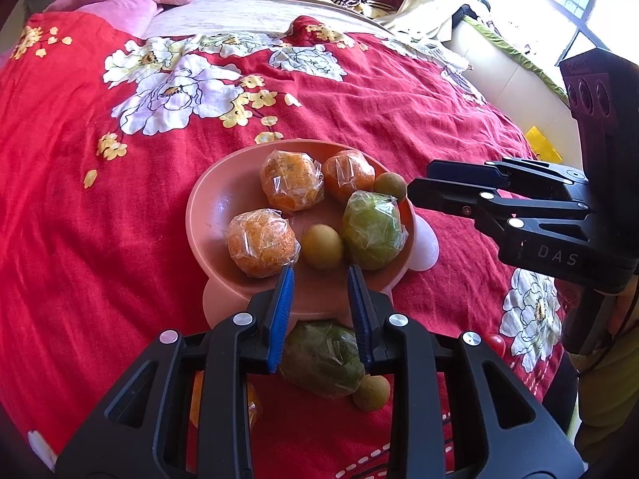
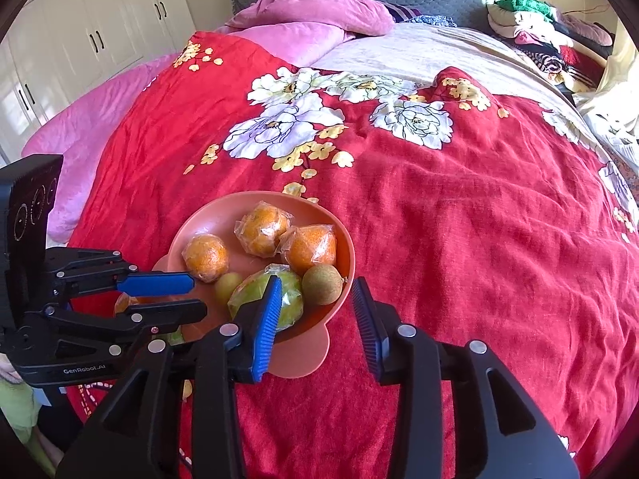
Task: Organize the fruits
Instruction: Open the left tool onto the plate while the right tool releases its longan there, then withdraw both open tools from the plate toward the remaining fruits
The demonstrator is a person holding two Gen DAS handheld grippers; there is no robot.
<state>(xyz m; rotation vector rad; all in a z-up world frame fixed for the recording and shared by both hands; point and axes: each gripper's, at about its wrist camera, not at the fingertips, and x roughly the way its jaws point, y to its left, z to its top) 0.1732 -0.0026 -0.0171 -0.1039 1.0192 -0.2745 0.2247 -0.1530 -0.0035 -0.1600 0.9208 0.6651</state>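
Observation:
A salmon bowl (image 1: 207, 199) stands on the red floral quilt and holds three wrapped oranges (image 1: 291, 179), a wrapped green fruit (image 1: 373, 231) and two small brownish round fruits (image 1: 321, 246). My left gripper (image 1: 320, 270) hovers at the bowl's near rim, its blue pads drawn in to a narrow gap with nothing between them. My right gripper (image 2: 316, 280) is open over the bowl's right rim, its pads apart on either side of a small round fruit (image 2: 323, 283) and not touching it. On the quilt under my left gripper lie another wrapped green fruit (image 1: 319, 355), a small round fruit (image 1: 371, 393) and a half-hidden orange (image 1: 249, 405).
A red cherry tomato (image 1: 497, 343) lies on the quilt to the right. Pink bedding (image 2: 311, 12) is bunched at the bed's head and a pile of clothes (image 2: 547, 40) sits at the far right. White wardrobes (image 2: 92, 28) line the left wall.

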